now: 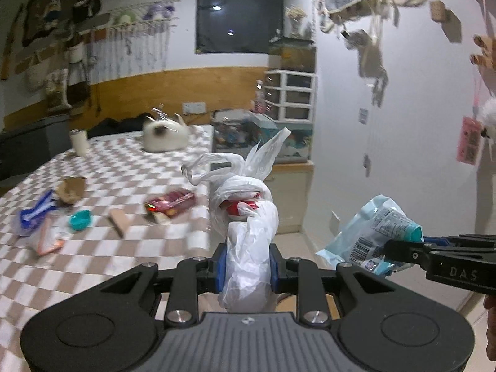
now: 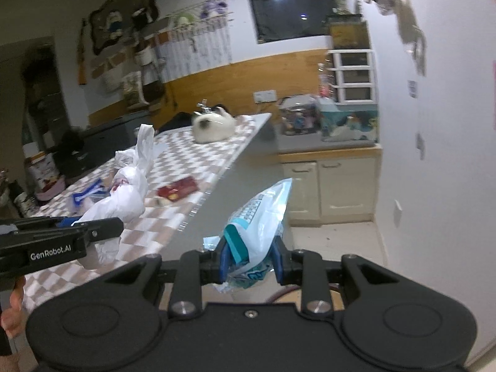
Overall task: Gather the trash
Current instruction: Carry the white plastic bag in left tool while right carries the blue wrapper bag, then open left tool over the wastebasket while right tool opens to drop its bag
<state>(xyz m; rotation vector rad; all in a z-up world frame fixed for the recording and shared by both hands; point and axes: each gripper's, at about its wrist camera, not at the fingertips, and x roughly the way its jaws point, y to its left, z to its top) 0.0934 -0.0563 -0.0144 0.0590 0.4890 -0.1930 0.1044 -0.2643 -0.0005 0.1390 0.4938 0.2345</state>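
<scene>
Left gripper: jaws clamped on a knotted white plastic bag, held just off the checked table's right edge
Right gripper: jaws pinched on a pale blue wrapper, right of the table
Remaining trash: red packet, teal cap, torn cardboard left on the table
Risk: the thin wrapper could be lost from the pinch if swung; loose bag handles could be snagged
Writing: "GenRobot.AI" and "DAS" read on the grippers; wrapper print illegible

Dim indoor light, motion blur throughout, strong fisheye bending at the edges
</scene>
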